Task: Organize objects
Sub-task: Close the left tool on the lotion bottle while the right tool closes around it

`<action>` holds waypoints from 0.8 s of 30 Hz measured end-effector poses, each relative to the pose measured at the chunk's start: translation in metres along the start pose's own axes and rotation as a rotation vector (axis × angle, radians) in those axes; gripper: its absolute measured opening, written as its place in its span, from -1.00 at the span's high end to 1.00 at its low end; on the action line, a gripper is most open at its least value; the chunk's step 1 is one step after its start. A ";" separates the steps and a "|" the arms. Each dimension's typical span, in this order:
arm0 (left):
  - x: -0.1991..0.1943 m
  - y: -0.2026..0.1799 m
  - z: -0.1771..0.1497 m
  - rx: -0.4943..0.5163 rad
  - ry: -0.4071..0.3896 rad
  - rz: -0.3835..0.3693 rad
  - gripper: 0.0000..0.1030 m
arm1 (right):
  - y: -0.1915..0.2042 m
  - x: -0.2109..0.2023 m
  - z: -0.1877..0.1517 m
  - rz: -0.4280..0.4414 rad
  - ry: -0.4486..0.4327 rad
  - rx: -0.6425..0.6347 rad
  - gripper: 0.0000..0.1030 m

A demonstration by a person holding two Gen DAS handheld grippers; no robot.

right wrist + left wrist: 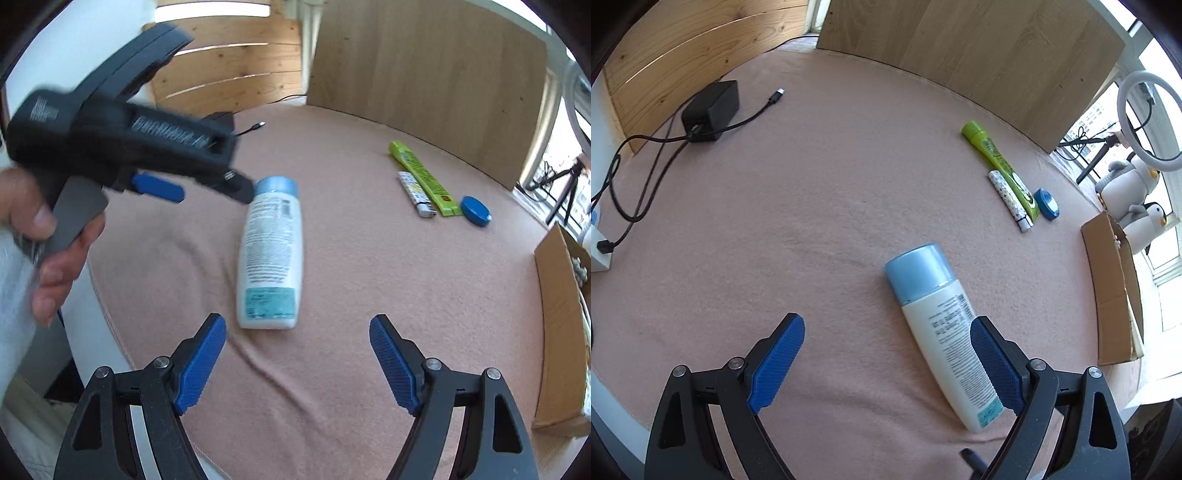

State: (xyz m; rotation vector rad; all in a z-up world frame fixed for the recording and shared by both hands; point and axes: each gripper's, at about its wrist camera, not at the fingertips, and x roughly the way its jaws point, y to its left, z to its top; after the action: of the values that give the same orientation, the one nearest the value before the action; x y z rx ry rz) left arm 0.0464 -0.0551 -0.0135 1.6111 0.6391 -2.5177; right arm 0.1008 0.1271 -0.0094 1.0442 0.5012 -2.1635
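Observation:
A white bottle (945,332) with a light blue cap lies flat on the pink cloth (812,221). My left gripper (886,319) hovers low over it, open, with the bottle between the fingers close to the right pad (993,365). Nothing presses on it. In the right wrist view the same bottle (271,254) lies ahead, its base just past the tips of my open, empty right gripper (297,319). A hand (55,236) holds the left tool's black housing (122,140) above the bottle's cap. A green tube (1001,166), a patterned lighter (1008,201) and a blue round thing (1047,199) lie together far right.
An open cardboard box (1115,295) stands at the right edge. A black power adapter (711,110) with cables sits far left, a white power strip (598,254) beyond the cloth. Wooden boards (979,48) wall the back. Plush penguins (1134,181) sit by the window.

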 end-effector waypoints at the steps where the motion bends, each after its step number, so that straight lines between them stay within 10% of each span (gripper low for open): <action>1: 0.006 -0.003 0.002 0.001 0.016 0.002 -0.81 | 0.005 0.006 0.000 -0.007 0.005 -0.015 -0.49; 6: 0.023 -0.015 0.008 0.010 0.046 0.017 -0.80 | 0.012 0.025 0.001 -0.005 0.002 -0.026 -0.48; 13: 0.028 -0.027 0.016 0.040 0.049 0.022 -0.38 | 0.023 0.028 0.008 0.008 -0.028 -0.050 0.23; 24: 0.029 -0.034 0.017 0.061 0.027 0.016 -0.09 | 0.021 0.032 0.012 0.003 -0.033 -0.003 0.24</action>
State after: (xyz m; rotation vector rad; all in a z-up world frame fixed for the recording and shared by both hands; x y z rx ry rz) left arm 0.0093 -0.0263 -0.0228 1.6660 0.5546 -2.5316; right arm 0.0949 0.0919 -0.0288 1.0054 0.4877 -2.1732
